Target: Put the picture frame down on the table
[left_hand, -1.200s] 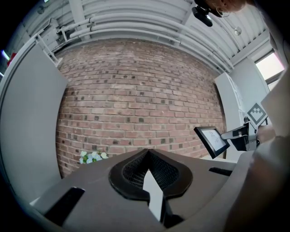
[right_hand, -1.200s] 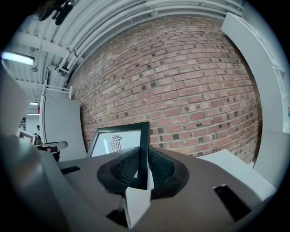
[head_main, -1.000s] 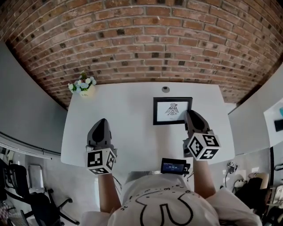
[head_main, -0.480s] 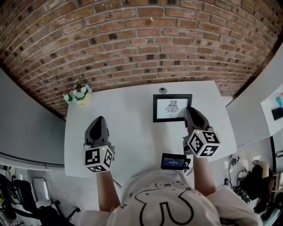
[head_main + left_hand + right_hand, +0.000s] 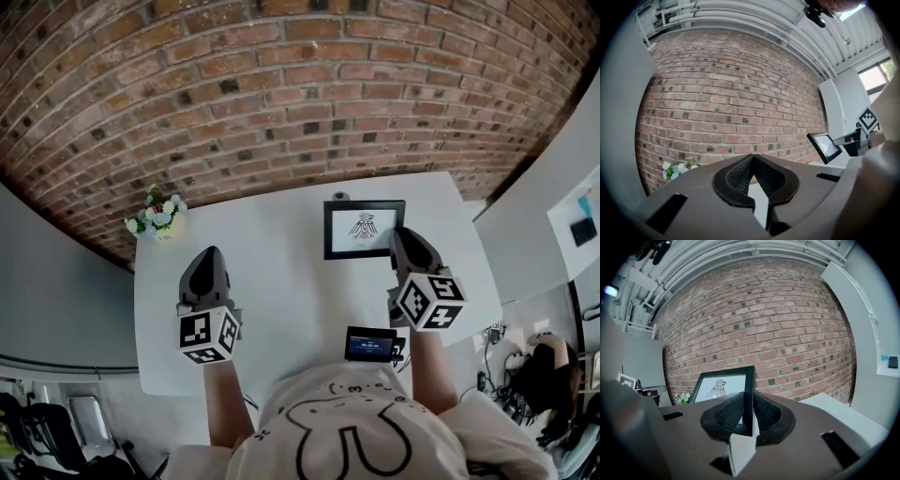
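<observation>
The black picture frame (image 5: 364,229), with a bird drawing on white paper, is held over the far right part of the white table (image 5: 281,291), its face toward me. My right gripper (image 5: 399,240) is shut on its right edge. In the right gripper view the frame (image 5: 723,385) stands upright, its side bar clamped between the ribbed pads (image 5: 761,411). Whether its lower edge touches the table is hidden. My left gripper (image 5: 206,255) hovers over the table's left half, shut and empty. In the left gripper view its tips (image 5: 752,157) meet, and the frame (image 5: 825,146) shows far right.
A small pot of white flowers (image 5: 155,217) stands at the table's far left corner, against the brick wall (image 5: 300,94). A small round object (image 5: 338,196) lies just beyond the frame. A small device with a lit screen (image 5: 368,345) sits near my chest at the table's front edge.
Both grippers have moved forward over the table toward the brick wall, the left one more. The frame has gone along in the right gripper. The grip is unchanged.
</observation>
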The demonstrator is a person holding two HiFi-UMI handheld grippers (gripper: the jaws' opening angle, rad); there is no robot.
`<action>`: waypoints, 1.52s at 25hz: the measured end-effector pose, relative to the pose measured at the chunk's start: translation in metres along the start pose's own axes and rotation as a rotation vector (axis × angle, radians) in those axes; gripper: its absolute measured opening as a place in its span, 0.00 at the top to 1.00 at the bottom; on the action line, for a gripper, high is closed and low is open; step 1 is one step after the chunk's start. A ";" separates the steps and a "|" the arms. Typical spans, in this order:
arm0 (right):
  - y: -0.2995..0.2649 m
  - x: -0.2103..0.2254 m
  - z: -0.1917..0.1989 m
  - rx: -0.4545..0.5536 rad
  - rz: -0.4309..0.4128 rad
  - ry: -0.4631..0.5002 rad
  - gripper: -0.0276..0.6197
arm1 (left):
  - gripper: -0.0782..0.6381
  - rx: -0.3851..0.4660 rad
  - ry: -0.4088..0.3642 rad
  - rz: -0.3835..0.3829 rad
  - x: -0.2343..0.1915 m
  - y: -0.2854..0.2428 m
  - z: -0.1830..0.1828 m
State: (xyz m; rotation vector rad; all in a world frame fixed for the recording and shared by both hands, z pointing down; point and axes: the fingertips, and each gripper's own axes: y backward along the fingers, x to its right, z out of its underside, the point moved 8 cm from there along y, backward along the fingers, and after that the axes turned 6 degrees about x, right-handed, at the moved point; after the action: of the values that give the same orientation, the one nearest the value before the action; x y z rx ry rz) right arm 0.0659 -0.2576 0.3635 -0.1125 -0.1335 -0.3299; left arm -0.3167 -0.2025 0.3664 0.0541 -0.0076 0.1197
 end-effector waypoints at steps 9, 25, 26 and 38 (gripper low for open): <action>-0.021 0.006 0.017 -0.074 0.025 0.003 0.86 | 0.88 -0.077 0.025 0.020 -0.005 -0.022 0.025; -0.027 0.013 0.073 -0.224 0.041 -0.028 0.86 | 0.88 -0.255 0.068 0.044 0.002 -0.015 0.089; -0.028 0.014 0.076 -0.232 0.043 -0.031 0.86 | 0.88 -0.263 0.071 0.044 0.003 -0.015 0.092; -0.029 0.023 0.119 -0.357 0.052 -0.050 0.86 | 0.88 -0.372 0.100 0.051 0.009 -0.018 0.134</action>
State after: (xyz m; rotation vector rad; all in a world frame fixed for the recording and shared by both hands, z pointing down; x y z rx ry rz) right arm 0.0647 -0.2767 0.4870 -0.4767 -0.1197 -0.2966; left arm -0.3061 -0.2267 0.4990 -0.3234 0.0682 0.1697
